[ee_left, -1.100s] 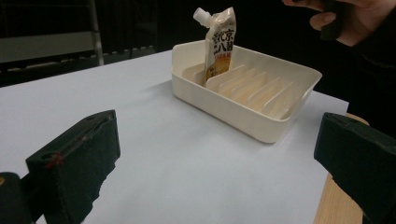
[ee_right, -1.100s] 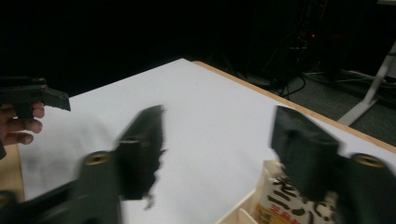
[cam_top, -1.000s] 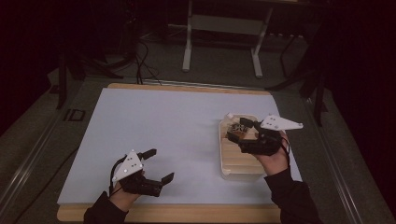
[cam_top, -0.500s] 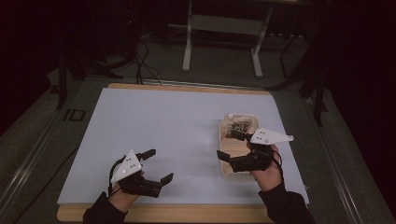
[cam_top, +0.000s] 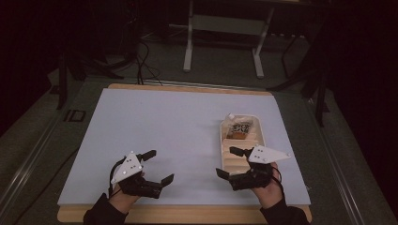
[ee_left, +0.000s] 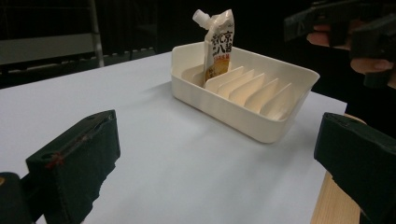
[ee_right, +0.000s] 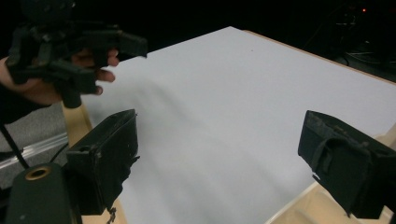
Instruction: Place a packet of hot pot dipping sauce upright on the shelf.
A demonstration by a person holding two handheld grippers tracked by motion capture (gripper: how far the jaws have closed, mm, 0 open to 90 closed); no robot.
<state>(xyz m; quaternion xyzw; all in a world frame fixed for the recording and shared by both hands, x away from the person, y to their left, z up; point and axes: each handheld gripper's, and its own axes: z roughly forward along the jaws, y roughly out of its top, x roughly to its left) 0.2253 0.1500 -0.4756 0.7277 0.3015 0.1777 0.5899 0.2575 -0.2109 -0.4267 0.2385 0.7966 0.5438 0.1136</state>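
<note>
Sauce pouch [cam_top: 240,127] stands upright in the far-end slot of the cream slotted tray [cam_top: 259,140], leaning on a divider; the other slots in the tray look empty. Right gripper [cam_top: 234,163] sits at the tray's near end, jaws wide, holding nothing. Left gripper [cam_top: 156,166] rests well left of the tray on the white worktop [cam_top: 155,122], jaws also wide and empty. Judgement: placing the pouch appears done; with both grippers clear of the tray, little seems left beyond perhaps loading further items
</note>
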